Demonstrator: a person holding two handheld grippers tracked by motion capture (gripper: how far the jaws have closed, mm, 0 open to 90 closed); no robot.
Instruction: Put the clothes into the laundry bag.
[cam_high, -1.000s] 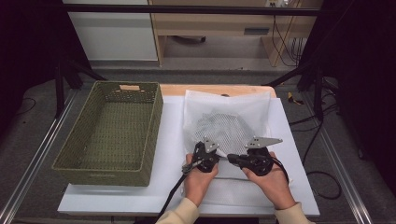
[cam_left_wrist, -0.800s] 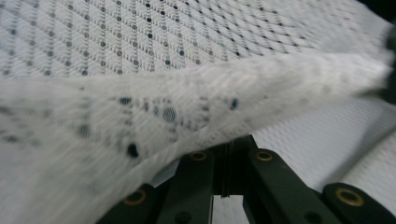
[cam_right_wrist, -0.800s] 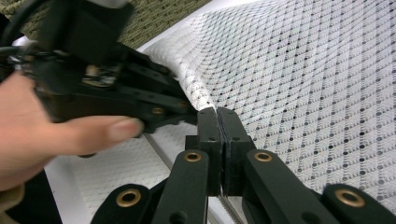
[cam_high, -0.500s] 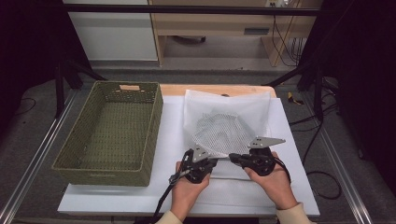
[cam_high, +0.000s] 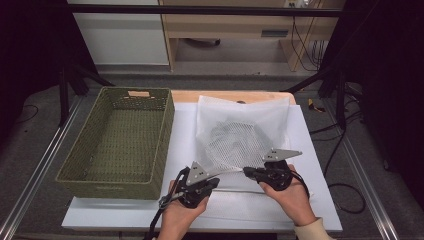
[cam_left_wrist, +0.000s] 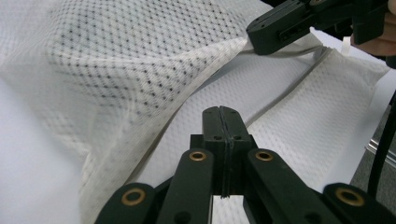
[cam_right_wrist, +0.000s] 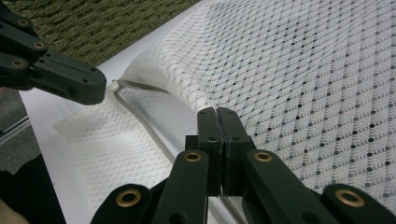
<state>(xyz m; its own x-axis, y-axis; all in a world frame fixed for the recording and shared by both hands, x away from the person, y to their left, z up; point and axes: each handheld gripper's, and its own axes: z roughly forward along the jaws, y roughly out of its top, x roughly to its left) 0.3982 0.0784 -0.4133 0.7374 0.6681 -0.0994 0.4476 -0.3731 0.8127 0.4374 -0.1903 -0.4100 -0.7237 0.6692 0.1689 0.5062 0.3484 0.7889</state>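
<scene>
A white mesh bag lies on the white mat, with a dark item inside it. My right gripper is shut on the near edge of the bag's upper layer and holds it lifted. My left gripper is shut. In the right gripper view its tip sits at the small white zipper pull, apparently gripping it. The zipper track runs open between the two grippers. In the left gripper view, the raised mesh stands beyond my own shut jaws, and the right gripper pinches its corner.
A green woven basket stands on the mat's left side, close beside the bag. The white mat reaches the table's near edge under my hands. Black stand legs and cables sit on the floor at both sides.
My left gripper has moved left and toward the near edge, away from the right gripper. The gap along the bag's near edge has widened. The right gripper has stayed put.
</scene>
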